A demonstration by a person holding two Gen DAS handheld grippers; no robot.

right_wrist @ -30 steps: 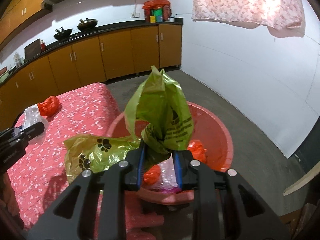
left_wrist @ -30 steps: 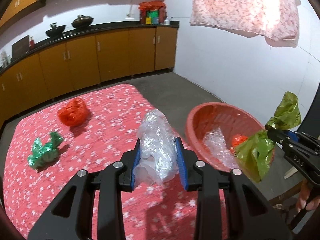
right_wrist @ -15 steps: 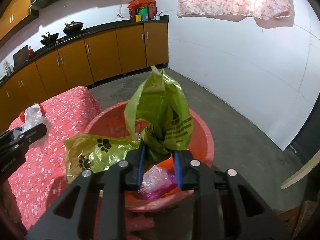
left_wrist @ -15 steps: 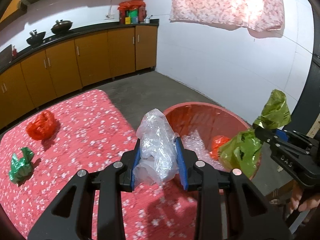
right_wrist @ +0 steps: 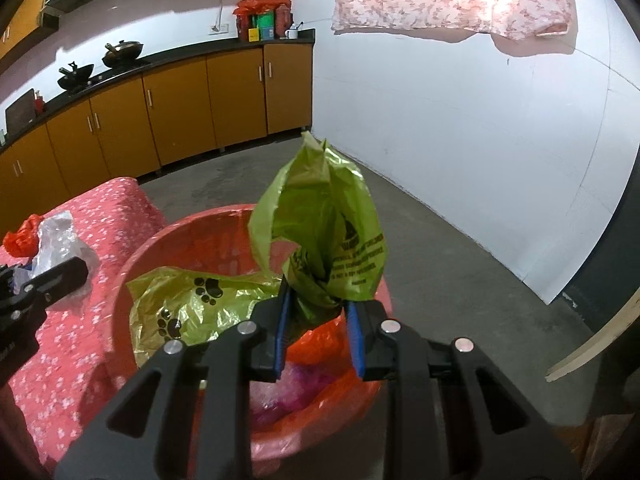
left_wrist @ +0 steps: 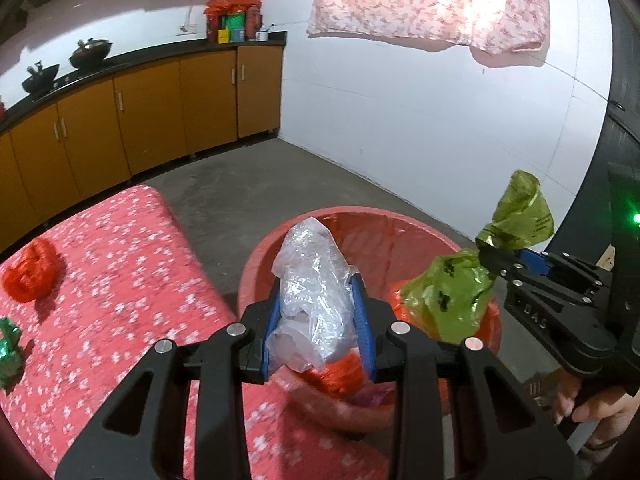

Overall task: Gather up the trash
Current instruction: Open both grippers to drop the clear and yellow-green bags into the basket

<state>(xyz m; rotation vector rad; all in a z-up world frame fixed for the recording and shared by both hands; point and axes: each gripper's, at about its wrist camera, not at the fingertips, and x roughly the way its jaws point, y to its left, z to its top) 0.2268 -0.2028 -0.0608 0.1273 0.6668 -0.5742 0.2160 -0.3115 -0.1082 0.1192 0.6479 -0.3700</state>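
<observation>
Clear, crinkled plastic bag (left_wrist: pixel 314 304) sitting pinched between the blue pads of the left gripper (left_wrist: pixel 318 326), jaws narrowed and pressing on it from both sides, top of the bag poking up past the fingertips. Hanging just over the near rim of the red basin (left_wrist: pixel 400 224), beside the edge of the red flowered tablecloth (left_wrist: pixel 120 280).

Olive-green bag (right_wrist: pixel 320 248) printed with black paw marks bunching between the pads of the right gripper (right_wrist: pixel 318 322), jaws nearly together and squeezing its twisted neck; one lobe standing up above the pads, the other drooping left inside the basin. Showing too in the left wrist view, at the far right, with a hand (left_wrist: pixel 592 400) wrapping the handle below.

Lying in the basin: orange-red plastic (right_wrist: pixel 324 344), something pink (right_wrist: pixel 304 384) and clear film, all partly hidden behind the fingers.

Resting farther back on the cloth: a crumpled red bag (left_wrist: pixel 32 276) and, at the left edge, a green shiny wrapper (left_wrist: pixel 8 348), well apart from the basin.

Standing beyond the bare grey floor: orange cabinets (left_wrist: pixel 152 116) under a dark counter carrying two black woks (left_wrist: pixel 90 50) and a cluster of red and green packages (left_wrist: pixel 232 20). Hanging on the white wall: a pink flowered cloth (left_wrist: pixel 432 0).
</observation>
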